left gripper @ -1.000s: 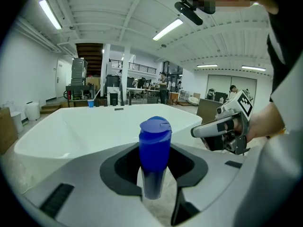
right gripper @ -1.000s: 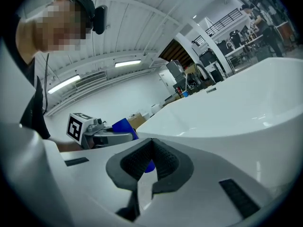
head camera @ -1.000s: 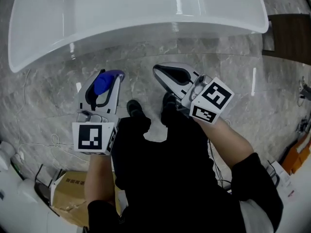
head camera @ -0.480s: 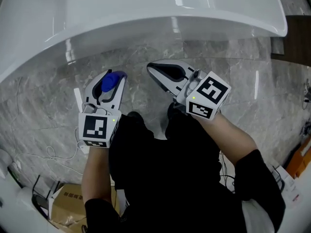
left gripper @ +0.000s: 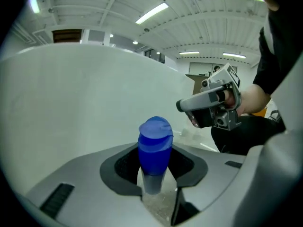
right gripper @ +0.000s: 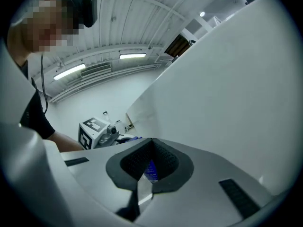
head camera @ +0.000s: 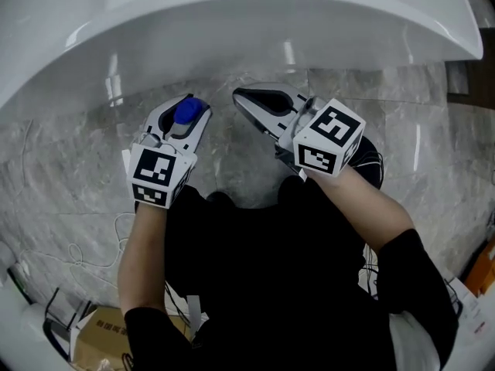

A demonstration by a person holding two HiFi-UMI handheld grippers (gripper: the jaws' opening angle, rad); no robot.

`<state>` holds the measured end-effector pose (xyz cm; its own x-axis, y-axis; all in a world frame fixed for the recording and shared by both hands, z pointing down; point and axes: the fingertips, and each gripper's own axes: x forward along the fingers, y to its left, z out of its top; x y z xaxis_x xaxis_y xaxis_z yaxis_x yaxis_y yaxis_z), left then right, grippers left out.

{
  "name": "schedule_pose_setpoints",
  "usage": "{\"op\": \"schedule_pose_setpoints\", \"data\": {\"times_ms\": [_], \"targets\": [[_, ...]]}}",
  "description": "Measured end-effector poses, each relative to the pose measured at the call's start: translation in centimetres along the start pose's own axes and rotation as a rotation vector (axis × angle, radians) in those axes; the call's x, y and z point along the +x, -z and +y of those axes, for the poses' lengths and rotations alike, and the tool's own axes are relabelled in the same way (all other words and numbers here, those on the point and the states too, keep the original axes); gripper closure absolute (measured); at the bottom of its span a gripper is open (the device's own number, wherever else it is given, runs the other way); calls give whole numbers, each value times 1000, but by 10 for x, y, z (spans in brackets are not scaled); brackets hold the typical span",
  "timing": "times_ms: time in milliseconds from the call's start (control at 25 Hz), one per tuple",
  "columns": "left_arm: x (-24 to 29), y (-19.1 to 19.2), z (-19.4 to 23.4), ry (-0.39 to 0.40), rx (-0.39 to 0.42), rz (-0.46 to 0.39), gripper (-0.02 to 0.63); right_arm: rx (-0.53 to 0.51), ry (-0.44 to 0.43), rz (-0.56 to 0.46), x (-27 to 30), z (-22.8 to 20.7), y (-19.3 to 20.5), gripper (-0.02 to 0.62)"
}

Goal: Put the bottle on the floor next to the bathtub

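Note:
A clear bottle with a blue cap (head camera: 188, 112) stands upright between the jaws of my left gripper (head camera: 193, 108), which is shut on it. In the left gripper view the bottle (left gripper: 154, 148) sits between the dark pads, with the white bathtub wall (left gripper: 71, 98) just behind it. My right gripper (head camera: 241, 97) hovers to the right of the bottle, shut with nothing in it. Both grippers are held above the grey marble floor (head camera: 62, 184), just under the overhanging rim of the bathtub (head camera: 271, 37). The bottle's base is hidden.
White cables (head camera: 85, 246) trail over the floor at the lower left, next to a cardboard box (head camera: 97, 346). The person's dark-clothed legs (head camera: 263, 269) stand right behind the grippers. A dark wooden piece (head camera: 458, 79) shows at the right edge.
Both grippers have moved forward, closer to the bathtub's outer wall, and the tub now fills more of the head view. The bottle stays in the left gripper.

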<state>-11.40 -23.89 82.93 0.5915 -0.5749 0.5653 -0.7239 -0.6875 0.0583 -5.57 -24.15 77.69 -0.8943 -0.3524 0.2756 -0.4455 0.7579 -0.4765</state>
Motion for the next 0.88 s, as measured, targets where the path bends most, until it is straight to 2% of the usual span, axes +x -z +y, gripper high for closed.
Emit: {"op": "schedule_pose_setpoints", "data": {"times_ms": [280,480,600,720,880], "targets": [[51,54,-3,12,-142,78,445,-13,32,-13,-11,-6,4,568],[82,79,-6,4,-103,150,445,-19,34,-32,-16,-10,11,568],[100,89,-9,23,-120,168,445,-4,53,-42,-15,-16,18,568],[118,102,-14,57,-133,198,445,-2,86,-27,-17,-22,28,568],[142,121,-17,61,-93,260,445,-42,117,3,-22,-36,42,568]]}}
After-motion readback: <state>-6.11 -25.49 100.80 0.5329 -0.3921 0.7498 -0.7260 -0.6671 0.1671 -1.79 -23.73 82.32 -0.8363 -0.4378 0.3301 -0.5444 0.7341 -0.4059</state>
